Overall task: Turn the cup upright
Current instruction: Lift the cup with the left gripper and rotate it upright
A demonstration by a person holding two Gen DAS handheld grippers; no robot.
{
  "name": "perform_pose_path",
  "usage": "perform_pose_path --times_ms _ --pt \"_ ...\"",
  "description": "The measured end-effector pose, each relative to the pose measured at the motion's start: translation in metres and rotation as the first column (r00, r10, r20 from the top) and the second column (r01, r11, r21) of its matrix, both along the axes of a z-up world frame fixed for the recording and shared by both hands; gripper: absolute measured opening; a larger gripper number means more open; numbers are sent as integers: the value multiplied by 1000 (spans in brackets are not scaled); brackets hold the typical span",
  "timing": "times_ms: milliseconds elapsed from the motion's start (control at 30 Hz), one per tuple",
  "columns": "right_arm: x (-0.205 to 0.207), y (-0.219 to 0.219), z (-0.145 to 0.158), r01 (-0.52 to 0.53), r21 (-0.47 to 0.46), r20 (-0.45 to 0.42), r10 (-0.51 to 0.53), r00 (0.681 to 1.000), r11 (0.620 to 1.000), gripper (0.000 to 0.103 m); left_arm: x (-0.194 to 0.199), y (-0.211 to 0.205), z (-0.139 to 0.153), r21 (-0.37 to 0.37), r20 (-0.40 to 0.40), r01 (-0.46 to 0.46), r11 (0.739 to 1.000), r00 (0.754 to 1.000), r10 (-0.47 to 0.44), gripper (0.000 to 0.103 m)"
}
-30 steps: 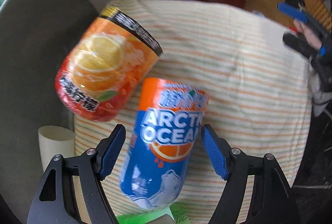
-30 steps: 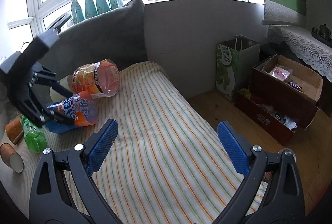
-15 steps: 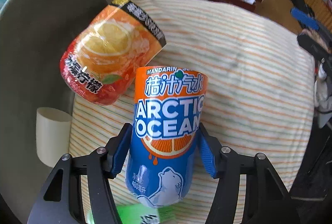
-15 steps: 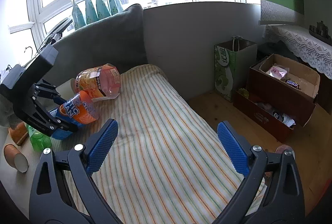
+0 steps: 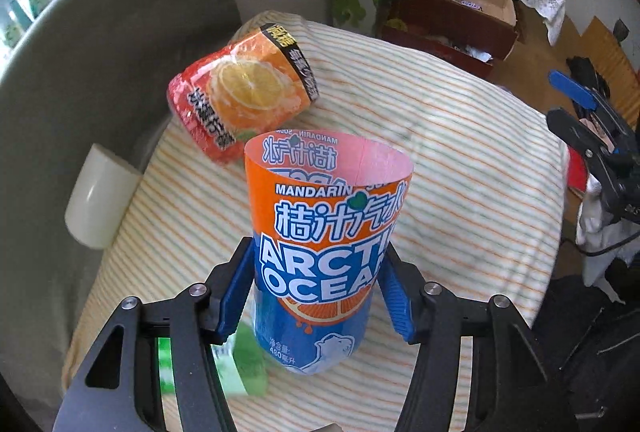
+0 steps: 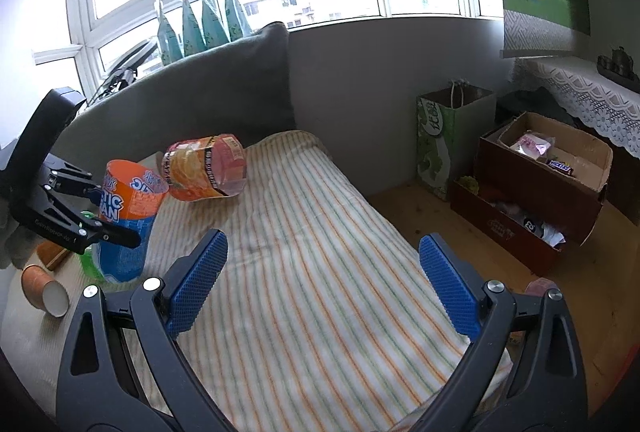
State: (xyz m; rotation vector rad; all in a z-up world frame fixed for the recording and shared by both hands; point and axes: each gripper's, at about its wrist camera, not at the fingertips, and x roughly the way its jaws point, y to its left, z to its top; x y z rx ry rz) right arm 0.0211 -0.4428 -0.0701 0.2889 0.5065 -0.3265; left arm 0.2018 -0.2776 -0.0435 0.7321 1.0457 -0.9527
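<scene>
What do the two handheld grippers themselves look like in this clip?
Both match: the left gripper and right gripper have black cut-out frames with silver screws and blue ribbed pads. In the right view, small white lettering marks the left one's frame.

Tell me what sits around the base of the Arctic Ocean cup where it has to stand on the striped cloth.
The left gripper is shut on the Arctic Ocean cup, mouth up, base at the striped cloth. A green bottle sits close at its base, and the lying orange lemon cup is behind it. Nothing visible is under the base.
</scene>
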Motion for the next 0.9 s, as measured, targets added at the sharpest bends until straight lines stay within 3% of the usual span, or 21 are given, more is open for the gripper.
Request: perform_pose_path --times_ms 133,367,433,567,700,767,900 --pt "-7 8 7 -23 -3 20 23 1000 1000 99 -19 8 7 -19 -7 -26 999 1000 26 59" --pt "-14 26 16 -86 -22 48 87 995 996 99 -47 53 12 -73 -137 -187 980 975 176 59" --pt "-14 33 16 -110 -24 47 111 993 994 99 -51 67 6 -83 -208 -249 965 951 228 59" --pt "-13 46 12 -167 -31 31 167 985 986 99 -56 96 -14 -96 -338 -385 918 880 334 59" --pt "-8 60 13 -228 -54 2 228 974 972 99 -52 122 -24 -156 -379 -503 850 825 419 59" --pt "-5 66 13 -255 -63 -12 255 967 965 99 -51 127 -27 -186 -374 -529 828 818 438 60" --pt "2 79 17 -297 -71 -28 295 955 952 99 -53 127 -29 -203 -331 -533 821 827 455 63"
